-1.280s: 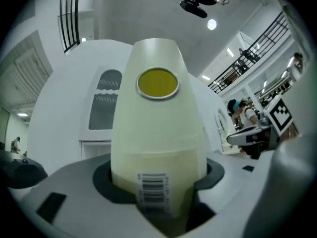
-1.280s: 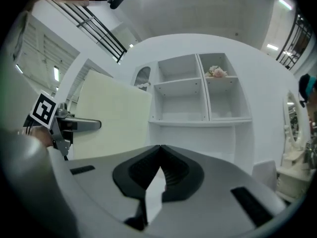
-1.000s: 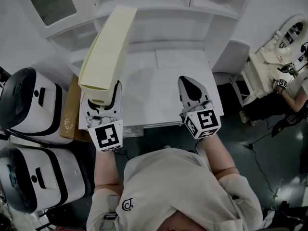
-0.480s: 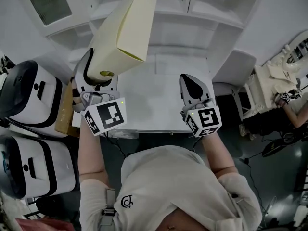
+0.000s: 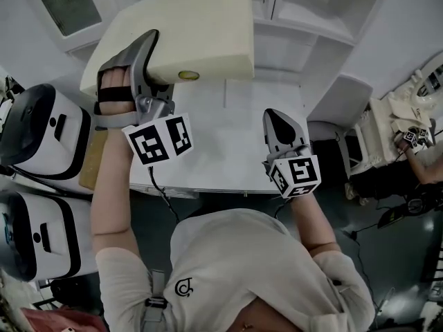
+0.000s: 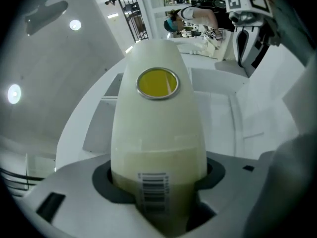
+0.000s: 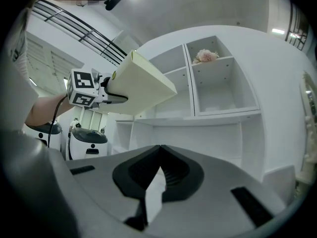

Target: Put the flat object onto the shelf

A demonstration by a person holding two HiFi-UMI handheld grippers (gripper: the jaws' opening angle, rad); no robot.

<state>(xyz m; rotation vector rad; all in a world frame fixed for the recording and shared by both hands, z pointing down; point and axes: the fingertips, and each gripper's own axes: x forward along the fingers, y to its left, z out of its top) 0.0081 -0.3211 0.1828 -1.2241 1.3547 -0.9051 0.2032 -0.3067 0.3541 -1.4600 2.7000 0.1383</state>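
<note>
**Cream slab held up before the shelf**

The open-fronted white shelf unit (image 5: 297, 26) stands behind the white table (image 5: 228, 144), whose top lies bare to its near edge. White machines (image 5: 34, 133) crowd its left side. The flat object (image 5: 194, 26), a pale cream slab with rounded edges, hangs in the air before the shelf, clamped at one end by the left gripper (image 5: 149, 47). The right gripper (image 5: 278, 126) hovers over the table, jaws pressed together on nothing. A yellow disc (image 6: 157, 83) marks the slab's narrow edge; its barcode sticker (image 6: 152, 190) is unreadable.
</note>
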